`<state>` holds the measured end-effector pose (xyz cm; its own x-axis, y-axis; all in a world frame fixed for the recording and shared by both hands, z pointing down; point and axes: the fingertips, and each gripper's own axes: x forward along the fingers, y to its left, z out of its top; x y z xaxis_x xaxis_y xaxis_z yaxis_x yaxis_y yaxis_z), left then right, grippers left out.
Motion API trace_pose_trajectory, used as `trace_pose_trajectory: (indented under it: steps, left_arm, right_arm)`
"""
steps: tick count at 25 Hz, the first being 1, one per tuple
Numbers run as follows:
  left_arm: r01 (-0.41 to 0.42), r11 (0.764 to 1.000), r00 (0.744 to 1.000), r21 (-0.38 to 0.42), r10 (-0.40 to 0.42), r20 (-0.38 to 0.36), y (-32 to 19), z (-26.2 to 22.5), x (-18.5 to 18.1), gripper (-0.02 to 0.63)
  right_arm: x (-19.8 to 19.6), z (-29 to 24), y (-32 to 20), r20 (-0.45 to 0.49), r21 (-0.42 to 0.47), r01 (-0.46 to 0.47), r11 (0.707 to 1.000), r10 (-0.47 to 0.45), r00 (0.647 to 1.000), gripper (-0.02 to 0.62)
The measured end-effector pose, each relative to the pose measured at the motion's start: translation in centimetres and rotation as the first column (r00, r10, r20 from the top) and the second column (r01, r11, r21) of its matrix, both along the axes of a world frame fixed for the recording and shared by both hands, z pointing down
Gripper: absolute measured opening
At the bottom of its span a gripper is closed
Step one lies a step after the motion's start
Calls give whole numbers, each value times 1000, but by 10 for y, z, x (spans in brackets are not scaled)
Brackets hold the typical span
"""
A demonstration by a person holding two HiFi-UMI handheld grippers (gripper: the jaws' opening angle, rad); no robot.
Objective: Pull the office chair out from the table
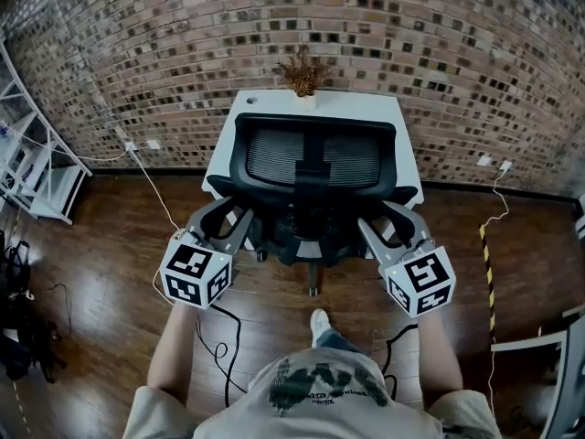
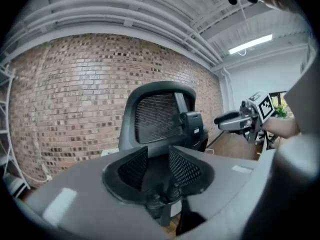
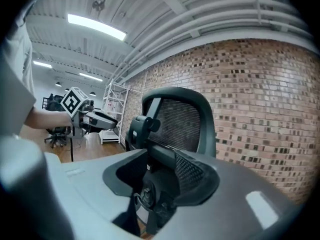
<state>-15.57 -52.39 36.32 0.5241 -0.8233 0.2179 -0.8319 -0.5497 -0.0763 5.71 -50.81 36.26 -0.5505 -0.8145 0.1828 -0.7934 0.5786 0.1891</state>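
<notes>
Right now the office chair (image 1: 315,158) is standing on the wooden floor (image 1: 110,236) close against the front of the white desk (image 1: 274,106). Its mesh backrest is facing the person and overlapping the desk's near edge in the head view. Whether the seat is sitting under the desk cannot be told.

The left claw (image 1: 228,218) is hovering just beside the chair's left armrest, and the right claw (image 1: 388,219) is hovering just beside the right armrest. In the left gripper view the left claw (image 2: 157,154) is holding its jaws apart with nothing pressed between them, and the chair's backrest (image 2: 157,114) is rising beyond. The right gripper view is showing the same: the right claw (image 3: 160,159) is standing open and gripping nothing, with the backrest (image 3: 182,121) ahead of it.

A dried potted plant (image 1: 302,71) is sitting at the desk's far edge against the brick wall (image 1: 411,44). The person's shoe (image 1: 319,321) is resting on the floor behind the chair.
</notes>
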Motion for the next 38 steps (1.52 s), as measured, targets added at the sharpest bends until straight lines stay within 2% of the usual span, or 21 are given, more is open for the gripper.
trace_pose_trajectory:
  steps: [4, 7, 11, 13, 14, 16, 20, 23, 28, 32, 36, 38]
  left_arm:
    - [-48, 999, 994, -5, 49, 97, -18, 9, -21, 177]
    - [-104, 994, 980, -37, 108, 168, -31, 19, -29, 221]
    - [-190, 980, 934, -56, 198, 296, -47, 34, -35, 247]
    - [-222, 973, 915, -62, 230, 332, -56, 37, -39, 260]
    - [-244, 968, 905, -65, 251, 343, -60, 39, -39, 278]
    - [-285, 956, 883, -74, 292, 367, -68, 44, -36, 364]
    - [-307, 943, 850, -129, 333, 409, -85, 64, -32, 368]
    - [-324, 932, 835, -161, 362, 414, -90, 74, -25, 368]
    - [-324, 935, 793, -142, 350, 498, -103, 79, -25, 359]
    - [-356, 920, 753, -165, 387, 533, -107, 78, -23, 365]
    - [-367, 911, 715, -186, 404, 571, -105, 82, -20, 360]
    - [-367, 912, 704, -185, 402, 586, -104, 84, -20, 351]
  right_arm:
    - [12, -2, -12, -17, 18, 6, 1000, -6, 1000, 157]
    - [21, 0, -20, -65, 8, 6, 1000, -6, 998, 207]
    - [36, 4, -33, -188, 9, 23, 1000, -21, 982, 261]
    - [44, 9, -39, -240, -8, 37, 999, -38, 970, 284]
    - [48, 14, -43, -266, -24, 45, 999, -50, 963, 298]
    - [53, 27, -50, -315, -62, 64, 996, -81, 946, 352]
    - [54, 47, -65, -374, -105, 99, 989, -132, 918, 370]
    - [50, 54, -77, -396, -131, 126, 983, -169, 903, 370]
    - [44, 76, -94, -468, -189, 184, 965, -253, 847, 403]
    - [33, 89, -104, -515, -225, 232, 946, -318, 796, 403]
    - [23, 98, -111, -539, -234, 249, 940, -338, 772, 403]
    - [24, 101, -112, -558, -233, 241, 942, -332, 761, 397]
